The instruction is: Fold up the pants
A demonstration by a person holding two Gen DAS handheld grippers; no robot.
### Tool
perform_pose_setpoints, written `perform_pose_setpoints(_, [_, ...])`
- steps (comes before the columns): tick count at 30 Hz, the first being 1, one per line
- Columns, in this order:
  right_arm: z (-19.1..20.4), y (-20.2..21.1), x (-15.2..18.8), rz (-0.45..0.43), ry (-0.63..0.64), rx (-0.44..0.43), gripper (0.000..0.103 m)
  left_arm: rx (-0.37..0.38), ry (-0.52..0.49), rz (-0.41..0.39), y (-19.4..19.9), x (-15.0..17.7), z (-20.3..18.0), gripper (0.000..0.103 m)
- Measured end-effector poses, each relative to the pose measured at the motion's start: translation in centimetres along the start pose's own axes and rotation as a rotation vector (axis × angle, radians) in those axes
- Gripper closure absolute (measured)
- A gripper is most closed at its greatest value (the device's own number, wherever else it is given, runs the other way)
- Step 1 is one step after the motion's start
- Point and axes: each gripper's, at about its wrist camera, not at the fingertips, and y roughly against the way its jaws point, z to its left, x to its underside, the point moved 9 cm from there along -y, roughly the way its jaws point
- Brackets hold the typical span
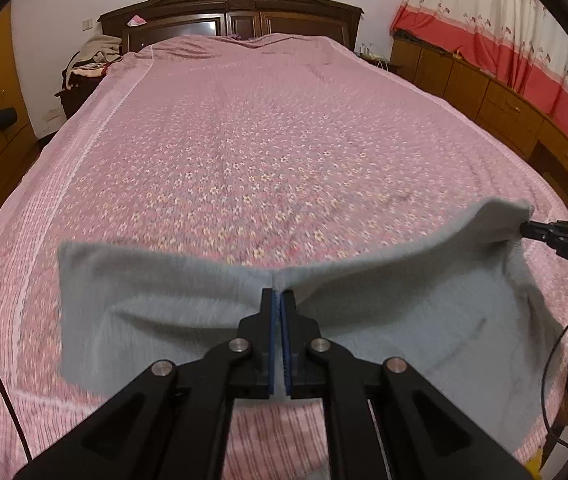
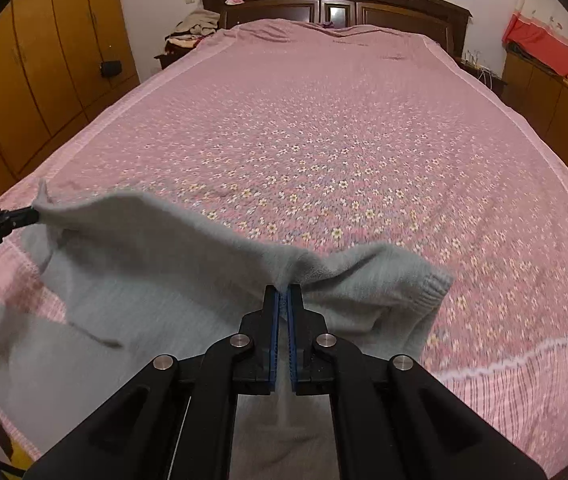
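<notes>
pinching grey pants (image 1: pixel 404 320) edge, both jaws closed (lifted off bed (image 1: pixel 243 140))

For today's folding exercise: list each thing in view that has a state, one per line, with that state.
Left gripper: jaws shut on the pants' edge.
Right gripper: jaws shut on the pants' edge.
Pants: grey, top edge lifted, rest draped on bed.
Bedspread: spread flat.

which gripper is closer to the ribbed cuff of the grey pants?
Right. The right gripper pinches the grey pants just beside the ribbed cuff; the left gripper holds the far end of that edge.
</notes>
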Motion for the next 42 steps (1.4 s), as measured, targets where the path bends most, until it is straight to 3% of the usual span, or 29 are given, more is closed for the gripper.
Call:
perform_pose_setpoints(12, [1.0, 3.1, 3.2, -0.026, -0.019, -0.028, 0.098, 0.036, 0.044, -0.087, 6.1, 3.3, -3.3, 0.101])
perform_pose_setpoints(17, [1.6, 4.6, 4.6, -0.039, -0.021, -0.035, 0.098, 0.004, 0.017, -0.106, 8.1, 5.4, -4.5, 0.101])
perform_pose_setpoints(34, [2.4, 7.0, 10.1, -0.042, -0.06, -0.038, 0.098, 0.042, 0.119, -0.144, 11.9, 13.7, -5.6, 0.101])
perform_pose_setpoints(42, [2.7, 6.5, 12.0, -0.008, -0.06, -0.029, 0.098, 0.044, 0.164, -0.082, 10.6, 16.3, -5.8, 0.1])
